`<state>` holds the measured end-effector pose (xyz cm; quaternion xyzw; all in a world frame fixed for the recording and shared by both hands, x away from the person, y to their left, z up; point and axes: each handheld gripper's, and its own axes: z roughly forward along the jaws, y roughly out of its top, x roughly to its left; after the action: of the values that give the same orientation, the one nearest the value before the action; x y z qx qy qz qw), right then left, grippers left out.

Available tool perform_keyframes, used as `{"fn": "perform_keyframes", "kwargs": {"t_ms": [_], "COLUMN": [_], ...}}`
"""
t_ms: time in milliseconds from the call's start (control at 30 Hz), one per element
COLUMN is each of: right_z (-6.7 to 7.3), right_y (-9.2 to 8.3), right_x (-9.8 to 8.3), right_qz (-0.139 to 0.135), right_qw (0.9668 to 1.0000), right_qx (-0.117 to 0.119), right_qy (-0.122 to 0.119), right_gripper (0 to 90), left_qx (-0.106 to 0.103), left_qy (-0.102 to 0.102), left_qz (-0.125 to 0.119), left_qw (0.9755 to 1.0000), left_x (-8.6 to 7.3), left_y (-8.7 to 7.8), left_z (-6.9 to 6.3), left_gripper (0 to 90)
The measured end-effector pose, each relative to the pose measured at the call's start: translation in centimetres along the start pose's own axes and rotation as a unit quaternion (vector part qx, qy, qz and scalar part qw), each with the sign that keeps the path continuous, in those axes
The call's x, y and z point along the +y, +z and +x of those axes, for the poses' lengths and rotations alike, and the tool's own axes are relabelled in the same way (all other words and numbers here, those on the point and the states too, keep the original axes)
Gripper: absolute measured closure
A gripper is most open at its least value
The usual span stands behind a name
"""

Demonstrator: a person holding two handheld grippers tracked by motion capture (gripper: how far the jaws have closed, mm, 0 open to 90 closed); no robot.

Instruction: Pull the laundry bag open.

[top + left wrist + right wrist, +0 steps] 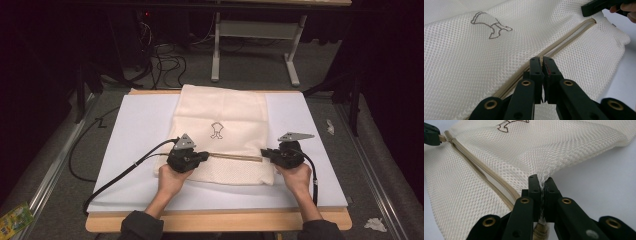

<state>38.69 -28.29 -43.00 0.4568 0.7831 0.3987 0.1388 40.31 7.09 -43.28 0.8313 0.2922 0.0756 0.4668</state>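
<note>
A cream mesh bag [220, 125] with a small embroidered figure [216, 130] lies flat on a white board [135, 130]. A tan zipper [235, 157] runs across its near part. In the high view my left gripper [205, 156] sits at the zipper's left end. In the left gripper view its jaws [541, 61] are shut along the zipper [564, 37]. The right gripper view shows that gripper [430, 135] pinching the zipper pull [442, 138]. My right gripper [265, 153] is at the zipper's right end, shut [541, 182] on a bunched fold of mesh [541, 167].
The board rests on a wooden table with its front edge [220, 222] near the person. Cables [115, 175] trail off the left side. A grey desk frame [255, 35] stands beyond the table. Crumpled paper [375, 224] and a green packet [15, 217] lie on the floor.
</note>
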Motion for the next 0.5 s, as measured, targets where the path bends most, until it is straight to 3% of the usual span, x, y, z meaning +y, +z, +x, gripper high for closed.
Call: {"fn": "perform_keyframes", "kwargs": {"t_ms": [500], "right_z": [0.0], "right_y": [0.2], "right_x": [0.0], "right_qz": [0.003], "right_qw": [1.0], "right_qx": [-0.003], "right_qy": [-0.006], "right_gripper": [88.0], "left_qx": [0.013], "left_qy": [0.002], "left_qz": [-0.004], "left_qw": [0.9999], "left_x": [-0.2], "left_y": [-1.3], "left_z": [0.3], "left_gripper": [87.0]}}
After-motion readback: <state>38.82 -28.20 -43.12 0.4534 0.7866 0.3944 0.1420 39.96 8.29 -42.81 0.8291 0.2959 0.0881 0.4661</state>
